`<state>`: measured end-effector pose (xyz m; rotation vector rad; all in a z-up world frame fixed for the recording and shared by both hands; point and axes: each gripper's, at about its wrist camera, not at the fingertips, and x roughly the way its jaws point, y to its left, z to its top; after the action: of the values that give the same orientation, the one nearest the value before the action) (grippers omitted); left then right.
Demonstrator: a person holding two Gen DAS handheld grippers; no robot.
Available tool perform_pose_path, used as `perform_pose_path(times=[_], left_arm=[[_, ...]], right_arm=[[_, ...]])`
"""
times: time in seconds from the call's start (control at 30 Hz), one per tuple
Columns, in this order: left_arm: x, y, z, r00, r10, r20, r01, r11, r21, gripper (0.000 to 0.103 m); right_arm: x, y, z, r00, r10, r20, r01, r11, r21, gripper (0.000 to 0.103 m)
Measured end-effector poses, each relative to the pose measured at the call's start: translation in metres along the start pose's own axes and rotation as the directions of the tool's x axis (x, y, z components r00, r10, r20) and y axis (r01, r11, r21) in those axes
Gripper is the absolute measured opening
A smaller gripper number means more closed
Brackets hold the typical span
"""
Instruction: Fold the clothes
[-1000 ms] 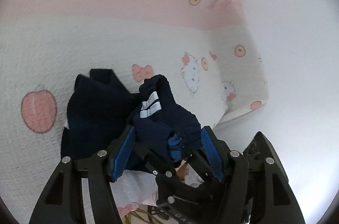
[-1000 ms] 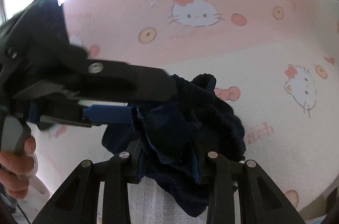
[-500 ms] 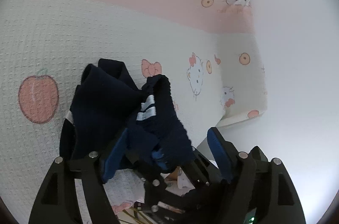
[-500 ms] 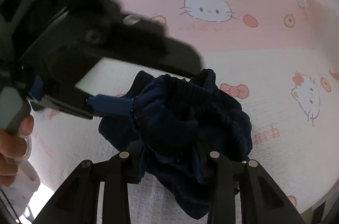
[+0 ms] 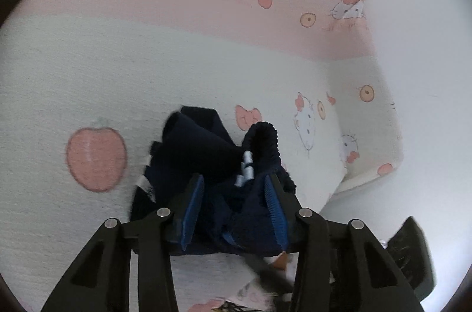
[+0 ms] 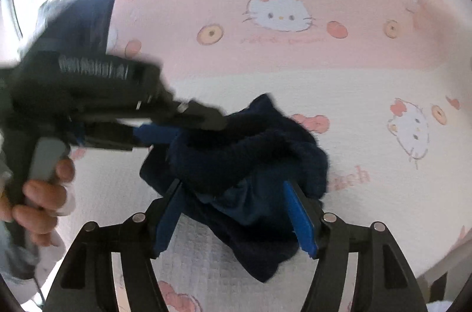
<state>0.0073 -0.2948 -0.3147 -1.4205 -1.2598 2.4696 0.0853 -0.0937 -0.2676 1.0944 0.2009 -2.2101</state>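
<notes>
Since a second ago your right gripper (image 6: 236, 211) has spread its fingers: they were pinched on the bundle and now stand well apart on either side of it. Your left gripper (image 5: 233, 205), which had briefly opened, has closed back in around the cloth.

The dark navy garment (image 6: 250, 161) sits crumpled on the Hello Kitty blanket (image 5: 88, 70), just beyond both sets of fingers, with its ribbed hem (image 5: 265, 135) standing up at the far right of the heap and a white stripe (image 5: 246, 164) showing below it. In the right wrist view the left gripper reaches in from the left, its blue pads (image 6: 156, 132) touching the near-left edge of the bundle; whether it truly clamps the fabric or only presses against it, you cannot tell for sure.

The bundle's long axis runs roughly left to right across your right gripper's opening, so your left gripper is the one in contact. Spread the garment flat before any fold.
</notes>
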Motion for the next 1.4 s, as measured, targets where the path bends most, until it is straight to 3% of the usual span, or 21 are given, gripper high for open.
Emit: perform_pose_path(times=[0.17, 0.23, 0.33, 0.43, 0.63, 0.7, 0.8, 0.87, 0.93, 1.03, 1.1, 1.13, 1.23, 1.3, 1.37, 1.4], left_arm=[[-0.001, -0.004, -0.003, 0.996, 0.084, -0.005, -0.083, 0.995, 0.052, 0.039], [0.000, -0.005, -0.004, 0.996, 0.084, -0.006, -0.083, 0.995, 0.051, 0.039], [0.001, -0.007, -0.004, 0.994, 0.108, -0.005, -0.108, 0.992, 0.061, 0.039], [0.001, -0.012, -0.005, 0.991, 0.131, 0.008, -0.131, 0.987, 0.090, 0.039], [-0.003, -0.019, -0.007, 0.984, 0.176, 0.037, -0.179, 0.968, 0.178, 0.039], [-0.002, -0.020, -0.009, 0.980, 0.196, 0.042, -0.201, 0.959, 0.202, 0.039], [-0.002, -0.020, -0.009, 0.975, 0.218, 0.049, -0.223, 0.948, 0.227, 0.040], [-0.002, -0.020, -0.008, 0.971, 0.235, 0.045, -0.239, 0.942, 0.235, 0.040], [-0.001, -0.019, -0.005, 0.968, 0.248, 0.046, -0.252, 0.941, 0.226, 0.040], [0.001, -0.017, 0.000, 0.964, 0.260, 0.049, -0.264, 0.941, 0.210, 0.040], [-0.003, -0.013, -0.002, 0.965, 0.259, 0.050, -0.264, 0.942, 0.207, 0.040], [-0.005, -0.011, -0.003, 0.965, 0.259, 0.050, -0.263, 0.943, 0.206, 0.040], [-0.006, -0.011, -0.004, 0.960, 0.276, 0.048, -0.280, 0.938, 0.203, 0.040], [-0.011, -0.011, -0.003, 0.960, 0.275, 0.049, -0.279, 0.941, 0.192, 0.040], [-0.019, -0.016, -0.005, 0.965, 0.256, 0.059, -0.262, 0.943, 0.206, 0.040], [-0.023, -0.022, -0.007, 0.966, 0.250, 0.067, -0.259, 0.936, 0.237, 0.040]], right_arm=[[-0.030, -0.025, 0.006, 0.993, 0.059, 0.098, -0.072, 0.989, 0.131, 0.067], [-0.040, -0.040, 0.005, 0.983, 0.105, 0.149, -0.136, 0.967, 0.214, 0.072], [-0.043, -0.071, 0.008, 0.972, 0.109, 0.211, -0.181, 0.915, 0.361, 0.076], [-0.031, -0.109, -0.002, 0.964, 0.121, 0.237, -0.234, 0.810, 0.538, 0.076], [0.003, -0.157, -0.027, 0.940, 0.202, 0.274, -0.340, 0.534, 0.774, 0.076], [0.013, -0.159, -0.032, 0.930, 0.236, 0.282, -0.364, 0.483, 0.796, 0.076], [0.027, -0.155, -0.033, 0.912, 0.301, 0.280, -0.393, 0.439, 0.808, 0.076], [0.035, -0.150, -0.032, 0.911, 0.331, 0.245, -0.379, 0.442, 0.813, 0.076], [0.037, -0.144, -0.031, 0.923, 0.335, 0.189, -0.340, 0.478, 0.810, 0.075], [0.025, -0.130, -0.021, 0.959, 0.265, 0.103, -0.250, 0.609, 0.753, 0.073], [0.010, -0.121, -0.014, 0.977, 0.190, 0.092, -0.201, 0.698, 0.687, 0.073], [0.006, -0.118, -0.010, 0.979, 0.180, 0.097, -0.199, 0.724, 0.661, 0.073], [0.007, -0.107, -0.005, 0.985, 0.168, 0.039, -0.158, 0.786, 0.598, 0.060], [0.015, -0.100, -0.006, 0.984, 0.176, -0.009, -0.139, 0.807, 0.574, 0.050], [0.020, -0.094, -0.008, 0.980, 0.191, -0.056, -0.128, 0.821, 0.557, 0.030], [0.022, -0.091, -0.008, 0.979, 0.189, -0.079, -0.117, 0.831, 0.545, 0.028]])
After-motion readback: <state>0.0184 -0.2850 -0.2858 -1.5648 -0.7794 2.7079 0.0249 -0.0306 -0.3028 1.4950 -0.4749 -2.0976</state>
